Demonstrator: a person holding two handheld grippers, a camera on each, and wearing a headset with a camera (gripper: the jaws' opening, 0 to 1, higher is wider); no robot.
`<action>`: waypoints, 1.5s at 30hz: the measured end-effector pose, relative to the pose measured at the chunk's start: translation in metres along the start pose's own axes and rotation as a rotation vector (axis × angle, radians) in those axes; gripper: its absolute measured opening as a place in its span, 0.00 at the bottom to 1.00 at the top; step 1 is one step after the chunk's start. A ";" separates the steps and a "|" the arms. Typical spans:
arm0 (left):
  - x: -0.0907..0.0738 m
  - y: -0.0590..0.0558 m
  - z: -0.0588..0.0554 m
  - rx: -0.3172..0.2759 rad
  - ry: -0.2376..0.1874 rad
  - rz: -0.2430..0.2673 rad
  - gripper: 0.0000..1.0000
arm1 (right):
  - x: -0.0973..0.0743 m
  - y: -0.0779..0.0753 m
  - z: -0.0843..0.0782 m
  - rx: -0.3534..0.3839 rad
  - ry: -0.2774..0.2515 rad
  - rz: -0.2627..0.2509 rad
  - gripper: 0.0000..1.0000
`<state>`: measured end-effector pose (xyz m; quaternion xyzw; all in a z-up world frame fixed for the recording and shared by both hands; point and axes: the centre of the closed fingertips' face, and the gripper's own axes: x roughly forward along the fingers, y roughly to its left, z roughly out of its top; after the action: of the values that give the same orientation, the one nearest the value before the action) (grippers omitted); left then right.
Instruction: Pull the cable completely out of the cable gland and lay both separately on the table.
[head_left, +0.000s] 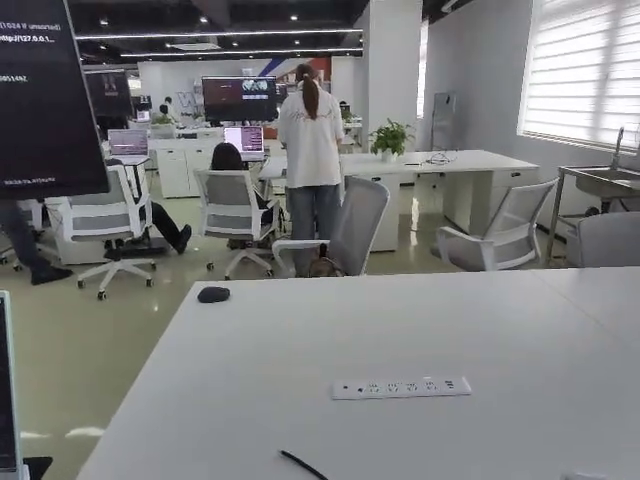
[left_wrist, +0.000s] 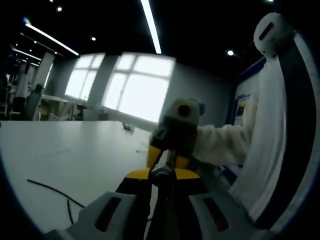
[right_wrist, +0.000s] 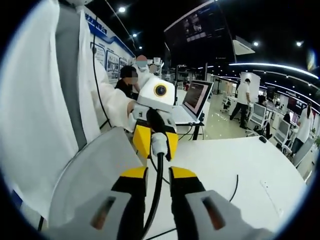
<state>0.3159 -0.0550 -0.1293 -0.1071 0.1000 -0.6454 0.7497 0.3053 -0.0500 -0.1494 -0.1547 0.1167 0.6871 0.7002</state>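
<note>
We see the right gripper (right_wrist: 158, 182) clenched on the cable (right_wrist: 159, 167) between its jaws. Straight ahead, the left gripper (left_wrist: 162, 176) grasps the cable gland (right_wrist: 159, 143) at the cable's far end. We judge the cable light and limp and the gland rigid, so the grip belongs close beside the gland.

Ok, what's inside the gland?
The cable runs into the gland, which the left gripper pinches. How deep the cable goes inside is hidden by the gland's own shell.
</note>
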 end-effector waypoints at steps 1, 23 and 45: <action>0.001 -0.001 0.001 0.001 -0.005 -0.002 0.16 | 0.000 0.001 -0.001 -0.001 0.003 -0.001 0.15; 0.002 -0.004 0.021 0.029 -0.080 0.017 0.16 | 0.001 -0.012 0.005 -0.017 -0.021 -0.101 0.02; -0.015 0.024 0.020 0.024 -0.108 0.065 0.17 | -0.031 -0.042 -0.042 0.033 0.031 -0.148 0.02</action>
<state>0.3420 -0.0362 -0.1170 -0.1293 0.0550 -0.6151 0.7758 0.3484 -0.0947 -0.1739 -0.1620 0.1272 0.6288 0.7498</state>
